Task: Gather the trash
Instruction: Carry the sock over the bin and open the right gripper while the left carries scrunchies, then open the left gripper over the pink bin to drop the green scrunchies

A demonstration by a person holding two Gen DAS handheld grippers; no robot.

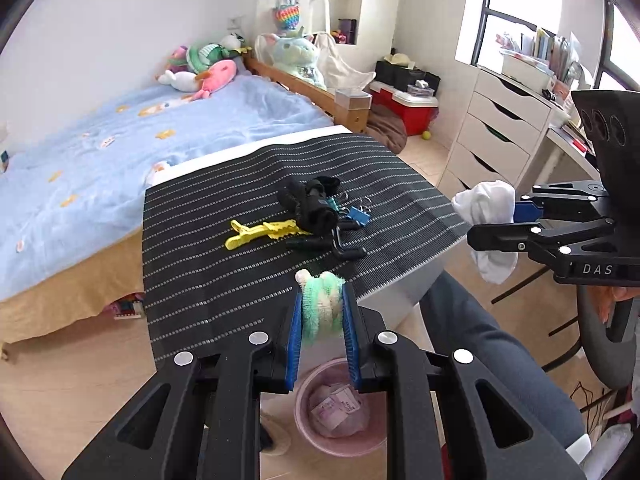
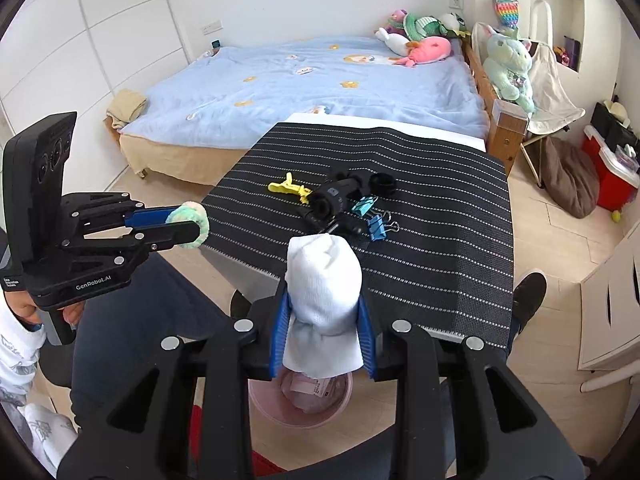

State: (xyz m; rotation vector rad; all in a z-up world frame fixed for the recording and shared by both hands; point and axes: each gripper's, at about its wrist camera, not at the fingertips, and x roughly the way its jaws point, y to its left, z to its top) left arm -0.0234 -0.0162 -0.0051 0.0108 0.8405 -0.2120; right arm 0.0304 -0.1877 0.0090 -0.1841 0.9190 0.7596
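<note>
Nearest, the left gripper (image 1: 322, 312) is clamped on a green-and-cream fuzzy ring (image 1: 322, 306), and the right gripper (image 2: 322, 316) is clamped on a white wad of tissue (image 2: 324, 280). Both hang above a pink bin (image 1: 304, 412) on the floor, which has paper in it. A leg (image 1: 492, 356) in blue trousers lies beside the bin. Just past the grippers is a table under a striped black mat (image 2: 440, 240). On the mat lie a yellow clip (image 1: 260, 232), blue binder clips (image 2: 378, 226) and black gear (image 2: 332, 200). Beyond stands a bed (image 2: 320, 88) with plush toys (image 2: 428, 46).
</note>
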